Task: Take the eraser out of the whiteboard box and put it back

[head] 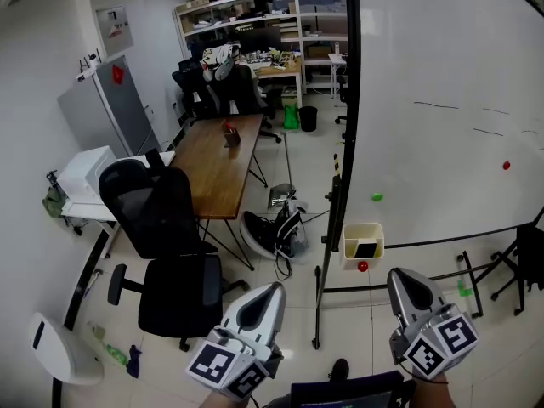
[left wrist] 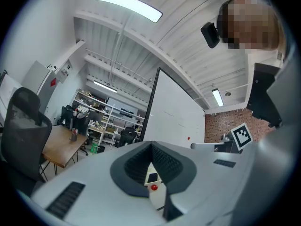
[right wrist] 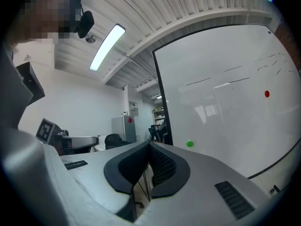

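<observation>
Head view: whiteboard [head: 442,100] on a floor stand, cut off at the top and right frame edges, with a few faint marker strokes too thin to read. Cream whiteboard box [head: 363,232] hung at the lower left corner of the whiteboard. Eraser [head: 366,250] inside the box, visible only as a small dark rectangle, with detail too small to resolve. Red magnet [head: 363,267] just under the box, its mounting surface not discernible. Green magnet [head: 376,197] on the whiteboard face just above the box. Second red magnet [head: 507,166] further right on the whiteboard. Wooden table [head: 223,164] and black office chair [head: 166,228] to the left of the whiteboard, well apart from it. Left gripper [head: 274,289] and right gripper [head: 406,277] held in front of the whiteboard, both well apart from the box, with rear bodies and the holding hands cut off by the bottom frame edge. Left gripper view: ribbed pads [left wrist: 167,166] clenched tip to tip, with nothing clamped; box, eraser and red magnet seen far off through the narrow gap behind the tips, mostly masked by the jaw bodies. Right gripper view: pads [right wrist: 164,166] likewise pressed together and empty; whiteboard filling the right side; box and eraser not made out here.
</observation>
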The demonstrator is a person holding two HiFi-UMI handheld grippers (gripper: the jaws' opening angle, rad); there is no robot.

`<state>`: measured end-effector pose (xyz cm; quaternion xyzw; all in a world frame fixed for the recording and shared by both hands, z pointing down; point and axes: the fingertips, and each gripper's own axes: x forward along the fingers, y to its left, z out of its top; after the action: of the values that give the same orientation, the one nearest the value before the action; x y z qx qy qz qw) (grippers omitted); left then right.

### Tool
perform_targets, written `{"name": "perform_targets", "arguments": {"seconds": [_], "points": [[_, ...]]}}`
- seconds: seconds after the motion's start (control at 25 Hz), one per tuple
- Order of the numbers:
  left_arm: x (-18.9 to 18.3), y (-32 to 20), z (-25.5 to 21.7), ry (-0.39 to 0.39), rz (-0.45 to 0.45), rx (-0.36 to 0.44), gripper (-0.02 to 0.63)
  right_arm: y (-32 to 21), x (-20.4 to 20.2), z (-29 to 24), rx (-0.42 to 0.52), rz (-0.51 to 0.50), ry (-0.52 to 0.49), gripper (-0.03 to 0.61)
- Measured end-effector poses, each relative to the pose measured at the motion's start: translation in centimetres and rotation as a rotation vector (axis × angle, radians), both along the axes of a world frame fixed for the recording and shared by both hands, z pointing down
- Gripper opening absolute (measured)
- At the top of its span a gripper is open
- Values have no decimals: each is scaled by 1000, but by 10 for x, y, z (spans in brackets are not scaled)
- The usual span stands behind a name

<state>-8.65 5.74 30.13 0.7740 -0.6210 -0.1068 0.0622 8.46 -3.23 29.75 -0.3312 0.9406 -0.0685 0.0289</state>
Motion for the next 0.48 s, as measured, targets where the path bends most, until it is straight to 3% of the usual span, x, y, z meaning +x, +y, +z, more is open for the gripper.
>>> {"name": "perform_targets", "arguments": {"seconds": [0.48], "points": [[17, -96, -4, -6, -24, -14, 29, -97, 15, 3, -21, -27, 2, 21]]}}
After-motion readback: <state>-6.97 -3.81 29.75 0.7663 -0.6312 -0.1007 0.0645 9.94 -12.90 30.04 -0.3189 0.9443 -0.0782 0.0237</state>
